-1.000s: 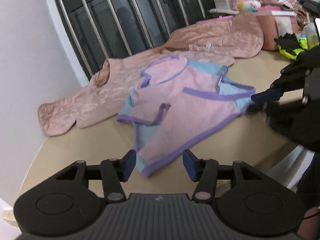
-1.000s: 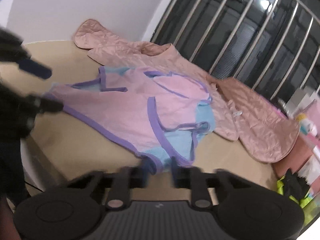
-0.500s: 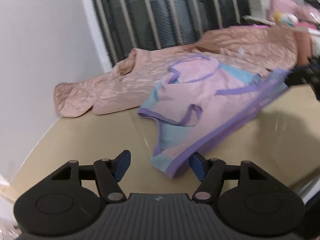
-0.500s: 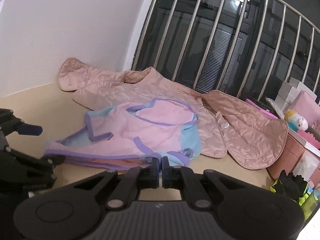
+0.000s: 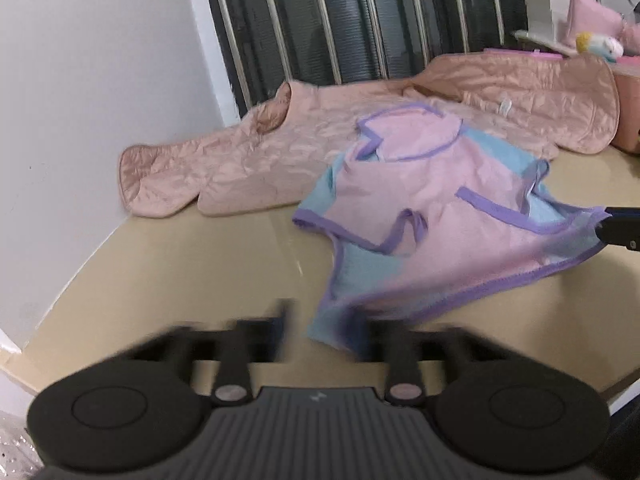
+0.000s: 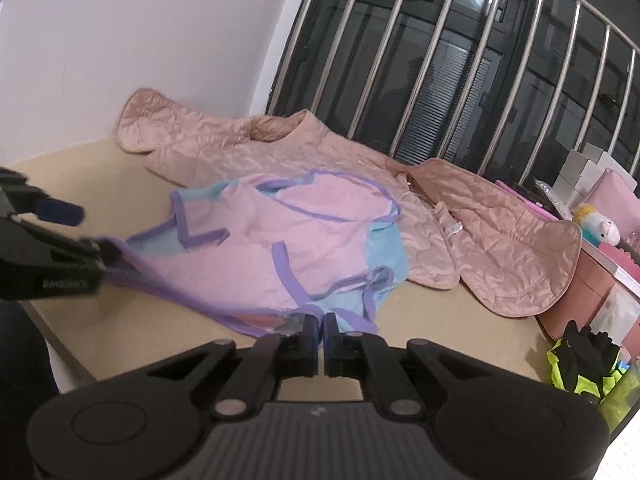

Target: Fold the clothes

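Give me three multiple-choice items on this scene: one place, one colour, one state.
1. The quilted jacket lies: A in a box; B beside the barred window; C on the floor.
2. The small garment has trim that is: A green; B purple; C red.
3. The right gripper has its fingers: A wide open; B shut but empty; C shut on the garment's hem.
B, it stretches along the bars; B, purple bands edge it; C, the hem is pinched between closed fingers.
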Demonstrator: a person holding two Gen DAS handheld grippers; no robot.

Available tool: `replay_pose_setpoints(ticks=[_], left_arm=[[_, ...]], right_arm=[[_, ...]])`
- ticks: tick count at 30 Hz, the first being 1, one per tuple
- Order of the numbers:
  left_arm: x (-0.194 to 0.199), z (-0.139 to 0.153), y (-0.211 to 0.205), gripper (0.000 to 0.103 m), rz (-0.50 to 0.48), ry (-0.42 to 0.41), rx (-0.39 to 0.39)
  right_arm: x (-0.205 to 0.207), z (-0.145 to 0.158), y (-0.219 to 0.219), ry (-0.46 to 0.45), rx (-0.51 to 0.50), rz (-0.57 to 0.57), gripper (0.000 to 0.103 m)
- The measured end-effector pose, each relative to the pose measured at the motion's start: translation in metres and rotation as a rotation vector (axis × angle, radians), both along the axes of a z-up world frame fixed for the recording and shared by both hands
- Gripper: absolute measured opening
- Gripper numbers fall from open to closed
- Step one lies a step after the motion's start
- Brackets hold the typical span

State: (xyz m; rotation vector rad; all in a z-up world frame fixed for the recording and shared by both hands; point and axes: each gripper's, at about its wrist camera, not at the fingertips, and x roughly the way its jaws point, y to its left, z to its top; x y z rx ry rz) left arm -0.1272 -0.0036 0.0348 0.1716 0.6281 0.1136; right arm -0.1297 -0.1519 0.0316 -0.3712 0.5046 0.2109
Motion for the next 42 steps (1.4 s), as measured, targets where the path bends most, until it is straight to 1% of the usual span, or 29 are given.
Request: replay_pose_setpoints(ticks=[1, 4, 9, 10, 12, 13, 14, 15, 17, 19, 20, 22, 25, 26, 27, 28, 29, 30, 31, 33, 34, 35, 37, 38, 42], left_arm=[[0.001, 0.000, 0.002, 0.006, 0.000, 0.009, -0.022], [-0.002, 0.007, 0.004, 0.006, 0.007, -0.002, -0.045], [-0.004, 0.020, 0.002, 0.006, -0.004, -0.029, -0.056], [-0.005, 0.021, 0.001, 0.006, -0.007, -0.033, -0.056], [-0.004, 0.023, 0.000, 0.006, -0.013, -0.036, -0.050], [-0.004, 0.024, -0.001, 0.006, -0.014, -0.036, -0.046], [-0.004, 0.024, 0.000, 0.006, -0.011, -0.036, -0.048], [-0.004, 0.025, 0.001, 0.006, -0.007, -0.035, -0.049], [-0.004, 0.027, 0.003, 0.006, -0.003, -0.038, -0.055], [-0.005, 0.031, 0.003, 0.006, -0.013, -0.043, -0.053], [-0.006, 0.033, 0.003, 0.006, -0.020, -0.046, -0.053], [-0.007, 0.038, 0.003, 0.006, -0.033, -0.052, -0.055], [-0.007, 0.046, 0.010, 0.006, -0.021, -0.064, -0.097], [-0.007, 0.047, 0.011, 0.006, -0.018, -0.068, -0.099], [-0.007, 0.047, 0.012, 0.006, -0.014, -0.070, -0.094], [-0.007, 0.046, 0.012, 0.006, -0.012, -0.070, -0.089], [-0.006, 0.043, 0.012, 0.006, -0.008, -0.065, -0.082], [-0.005, 0.041, 0.012, 0.007, -0.005, -0.059, -0.073], [-0.005, 0.036, 0.011, 0.010, -0.001, -0.050, -0.058], [-0.005, 0.025, 0.007, 0.022, -0.012, -0.034, -0.023], [-0.006, 0.020, 0.004, 0.035, -0.030, -0.029, -0.009], [-0.008, 0.014, 0.001, 0.039, -0.046, -0.026, 0.006], [-0.013, 0.008, -0.007, 0.040, -0.059, -0.031, 0.059], [-0.014, 0.005, -0.010, 0.042, -0.060, -0.034, 0.079], [-0.015, -0.002, -0.015, 0.044, -0.057, -0.033, 0.105]], right_arm=[[0.000, -0.003, 0.001, 0.006, -0.007, 0.001, 0.002], [0.001, -0.013, 0.005, 0.009, -0.044, -0.009, 0.003], [0.001, -0.022, 0.018, -0.008, -0.135, 0.011, 0.008], [0.001, -0.024, 0.020, -0.014, -0.155, 0.015, 0.013], [0.001, -0.028, 0.029, -0.024, -0.201, 0.033, 0.019], [0.001, -0.031, 0.033, -0.028, -0.227, 0.044, 0.023], [0.000, -0.034, 0.038, -0.036, -0.271, 0.058, 0.026], [-0.002, -0.039, 0.045, -0.056, -0.335, 0.082, 0.027], [-0.007, -0.046, 0.052, -0.086, -0.404, 0.113, 0.030], [-0.009, -0.047, 0.055, -0.094, -0.418, 0.123, 0.030], [-0.008, -0.047, 0.057, -0.096, -0.426, 0.127, 0.032], [-0.007, -0.048, 0.061, -0.110, -0.466, 0.143, 0.034], [-0.005, -0.048, 0.065, -0.136, -0.520, 0.180, 0.040], [-0.005, -0.048, 0.066, -0.140, -0.532, 0.198, 0.038], [-0.005, -0.047, 0.065, -0.137, -0.527, 0.207, 0.035], [-0.004, -0.046, 0.065, -0.134, -0.522, 0.217, 0.021], [-0.003, -0.042, 0.063, -0.123, -0.488, 0.212, 0.001], [-0.002, -0.036, 0.058, -0.113, -0.421, 0.191, 0.002], [-0.002, -0.029, 0.053, -0.102, -0.354, 0.171, 0.001], [0.000, -0.014, 0.040, -0.066, -0.203, 0.114, 0.001], [0.002, -0.008, 0.034, -0.052, -0.151, 0.093, 0.001], [0.002, -0.004, 0.029, -0.050, -0.117, 0.076, 0.001], [0.002, 0.002, 0.024, -0.062, -0.109, 0.062, 0.001], [0.001, 0.004, 0.023, -0.069, -0.108, 0.057, 0.001], [0.000, 0.011, 0.017, -0.081, -0.078, 0.038, 0.001]])
